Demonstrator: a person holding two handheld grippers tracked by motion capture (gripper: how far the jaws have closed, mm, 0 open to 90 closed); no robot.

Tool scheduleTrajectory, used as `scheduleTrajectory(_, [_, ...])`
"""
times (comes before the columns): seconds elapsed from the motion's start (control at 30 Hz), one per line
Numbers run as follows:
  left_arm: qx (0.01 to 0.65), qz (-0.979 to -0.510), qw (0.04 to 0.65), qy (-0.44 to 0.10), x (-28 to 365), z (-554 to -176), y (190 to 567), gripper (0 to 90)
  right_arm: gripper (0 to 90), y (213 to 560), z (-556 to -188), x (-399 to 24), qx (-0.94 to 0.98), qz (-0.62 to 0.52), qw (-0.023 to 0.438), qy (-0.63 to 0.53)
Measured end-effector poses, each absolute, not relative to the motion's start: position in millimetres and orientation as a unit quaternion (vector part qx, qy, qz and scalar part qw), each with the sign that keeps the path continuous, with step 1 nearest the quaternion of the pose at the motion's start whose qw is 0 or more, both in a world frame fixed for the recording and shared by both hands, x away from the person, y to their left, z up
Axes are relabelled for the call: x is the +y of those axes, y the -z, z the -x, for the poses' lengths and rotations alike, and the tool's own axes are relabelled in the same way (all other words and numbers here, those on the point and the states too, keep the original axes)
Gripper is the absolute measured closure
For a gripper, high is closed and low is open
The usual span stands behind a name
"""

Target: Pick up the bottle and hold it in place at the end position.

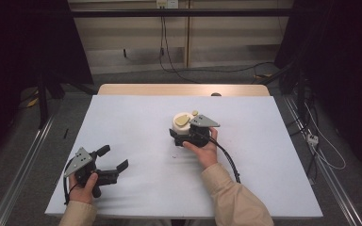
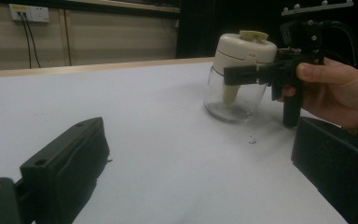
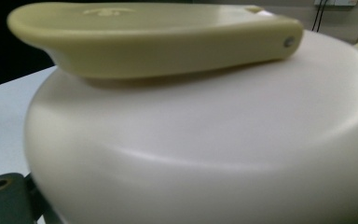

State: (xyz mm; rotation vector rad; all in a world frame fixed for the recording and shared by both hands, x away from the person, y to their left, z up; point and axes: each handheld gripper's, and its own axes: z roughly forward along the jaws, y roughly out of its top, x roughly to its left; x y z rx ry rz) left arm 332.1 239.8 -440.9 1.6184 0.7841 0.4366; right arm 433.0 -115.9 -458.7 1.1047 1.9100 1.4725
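Now the jar (image 1: 184, 123) stands upright within the right tool (image 1: 183, 134).

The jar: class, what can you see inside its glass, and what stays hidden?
Through the glass of the jar, a cream stem hangs from the lid; the bottom looks empty. The lid and the right gripper cover the upper inside.

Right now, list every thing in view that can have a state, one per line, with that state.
jar: upright on the table, clear glass body looks empty apart from a cream stem inside.
cream lid: on the jar, right gripper's jaws around it.
yellow flap: lying flat on the lid.
right gripper: closed on the lid.
left gripper: open, holding nothing, apart from the jar.
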Motion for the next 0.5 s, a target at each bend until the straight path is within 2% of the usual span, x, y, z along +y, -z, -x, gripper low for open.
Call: scheduleTrajectory(0.5, [0.338,-0.7,0.601,-0.184,236.3,-333.4,442.1,3.1,5.2,453.7,-430.1,-121.6,0.717,-0.402,0.228,-0.523])
